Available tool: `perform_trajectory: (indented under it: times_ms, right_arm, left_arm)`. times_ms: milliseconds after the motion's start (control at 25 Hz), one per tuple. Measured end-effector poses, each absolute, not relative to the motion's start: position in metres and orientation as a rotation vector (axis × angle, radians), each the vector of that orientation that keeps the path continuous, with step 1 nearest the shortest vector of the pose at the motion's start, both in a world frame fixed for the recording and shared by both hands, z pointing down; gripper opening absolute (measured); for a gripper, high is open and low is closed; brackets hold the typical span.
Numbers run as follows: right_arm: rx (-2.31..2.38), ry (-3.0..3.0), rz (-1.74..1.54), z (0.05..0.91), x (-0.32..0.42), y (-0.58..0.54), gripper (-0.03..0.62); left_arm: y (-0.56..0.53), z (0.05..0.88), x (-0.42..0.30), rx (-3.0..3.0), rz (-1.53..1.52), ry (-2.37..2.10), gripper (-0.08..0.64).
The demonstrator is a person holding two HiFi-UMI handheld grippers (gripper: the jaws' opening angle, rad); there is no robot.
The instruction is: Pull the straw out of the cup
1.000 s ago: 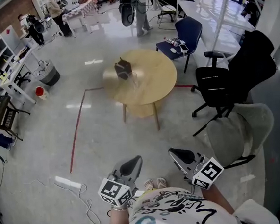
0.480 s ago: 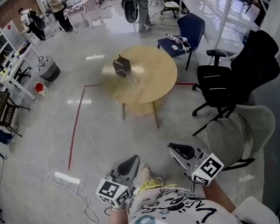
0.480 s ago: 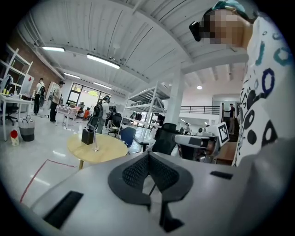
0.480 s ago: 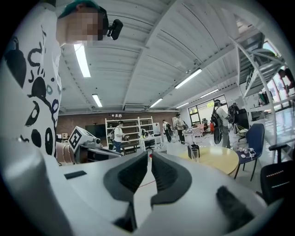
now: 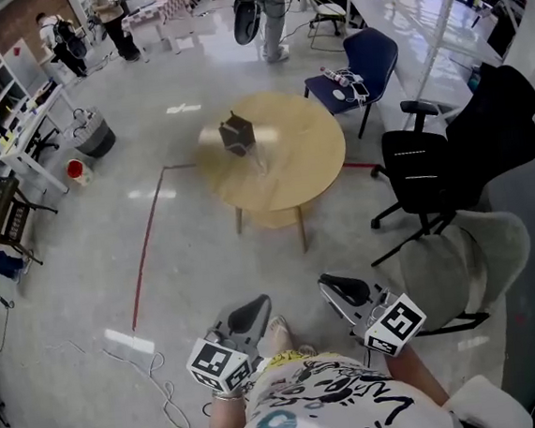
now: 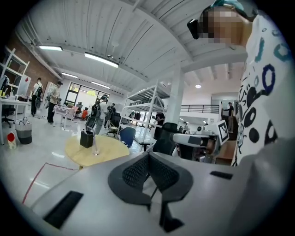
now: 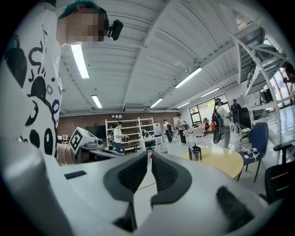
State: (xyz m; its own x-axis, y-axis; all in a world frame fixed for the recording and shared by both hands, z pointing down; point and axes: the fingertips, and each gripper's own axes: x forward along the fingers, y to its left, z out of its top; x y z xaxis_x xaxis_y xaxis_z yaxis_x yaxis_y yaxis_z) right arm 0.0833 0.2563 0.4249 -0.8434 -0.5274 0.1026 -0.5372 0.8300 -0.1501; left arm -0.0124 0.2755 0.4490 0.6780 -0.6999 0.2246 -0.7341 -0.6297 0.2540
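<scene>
Both tools low by person's body, well apart from bench (image 5: 311,157). Left tool (image 5: 255,309): jaws together, empty. Right tool (image 5: 337,289): jaws nearly together w/ thin slit, empty. Cup (image 5: 260,157) w/ straw (image 6: 92,137) on far bench, just beside black box (image 5: 235,134).

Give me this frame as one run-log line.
stage: standing away from round table | left tool: shut, empty | right tool: shut, empty | cup: on round table beside black box, straw in
</scene>
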Motion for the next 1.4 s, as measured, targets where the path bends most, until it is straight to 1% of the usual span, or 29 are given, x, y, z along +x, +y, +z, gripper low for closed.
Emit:
perform_trajectory:
  times_ms: [560,1400]
  right_arm:
    - [0.864,-2.985,0.273,0.413,0.044,0.203,0.029]
    - [0.962,-2.936,0.323,0.431,-0.011,0.15,0.029]
  left_arm:
    - [0.215,0.44,-0.045,2.612,0.156,-1.1,0.015]
    - [0.156,0.459,-0.109,2.616,0.175,-1.028,0.015]
